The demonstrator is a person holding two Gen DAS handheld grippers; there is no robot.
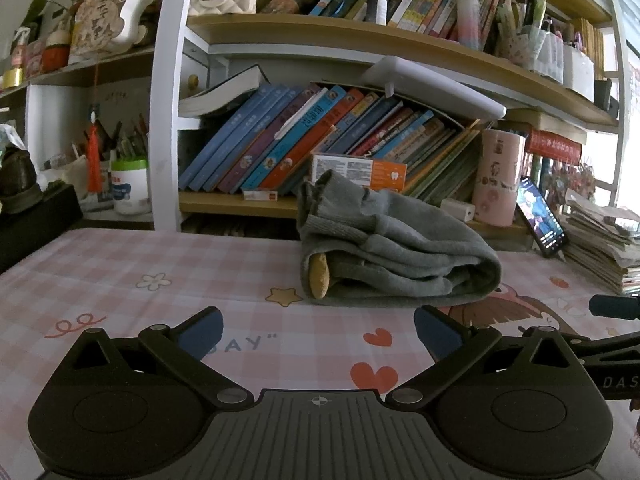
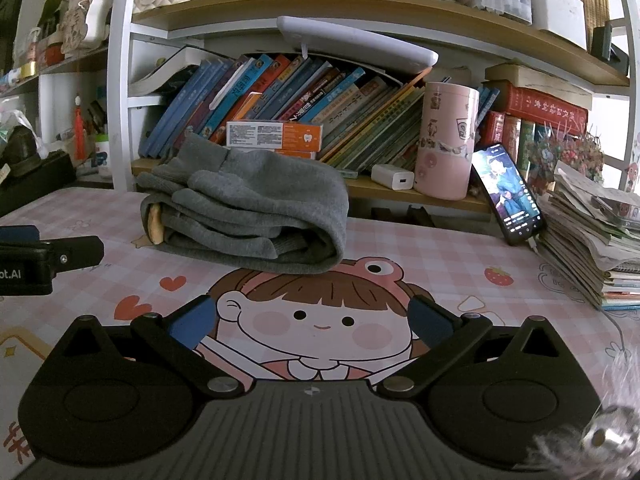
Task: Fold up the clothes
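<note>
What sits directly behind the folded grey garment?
Behind the folded grey fleece garment, an orange-and-white cardboard box and leaning books occupy the wooden shelf. The box's lower part is hidden.

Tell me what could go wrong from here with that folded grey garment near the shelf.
1. The grey garment is a loose bundle, its ribbed end sticking up; gripping only the top layer may unroll it.
2. A phone leans on the pink canister just right of it; a wide sweep of the open right gripper could knock it over.
3. The open left gripper sits close beside the right; they could collide.
</note>
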